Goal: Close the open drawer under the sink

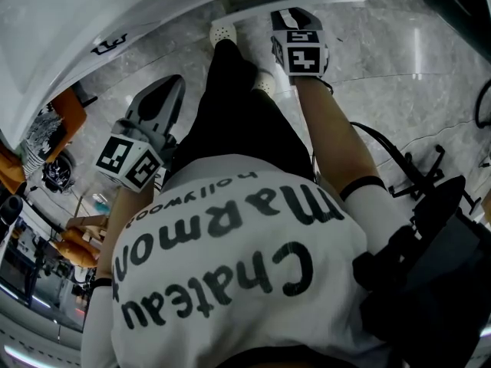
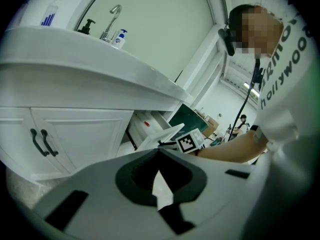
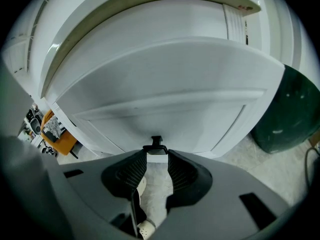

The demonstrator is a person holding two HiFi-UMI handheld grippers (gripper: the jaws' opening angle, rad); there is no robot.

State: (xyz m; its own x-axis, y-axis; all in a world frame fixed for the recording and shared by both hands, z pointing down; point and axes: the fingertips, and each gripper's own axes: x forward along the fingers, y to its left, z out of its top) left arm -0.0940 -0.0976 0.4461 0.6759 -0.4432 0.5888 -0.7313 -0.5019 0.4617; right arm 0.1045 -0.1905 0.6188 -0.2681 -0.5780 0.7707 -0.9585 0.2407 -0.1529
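**R gripper at handle, drawer open**

The drawer (image 3: pixel 165 84) under the sink counter (image 2: pixel 100 74) is pulled out, its white front facing the right gripper (image 3: pixel 156 154). R fingers are apart, w/ the black drawer handle (image 3: pixel 155 145) right at their tips; contact unclear. The left gripper (image 2: pixel 160 153) is on the left, well apart from the drawer, fingers together, nothing btwn them. The cabinet doors (image 2: pixel 75 139) left of the drawer are closed. A dark green bin (image 3: pixel 285 114) is on the floor just right of it. A faucet (image 2: pixel 112 19) and a soap bottle (image 2: pixel 119 38) are on the counter.
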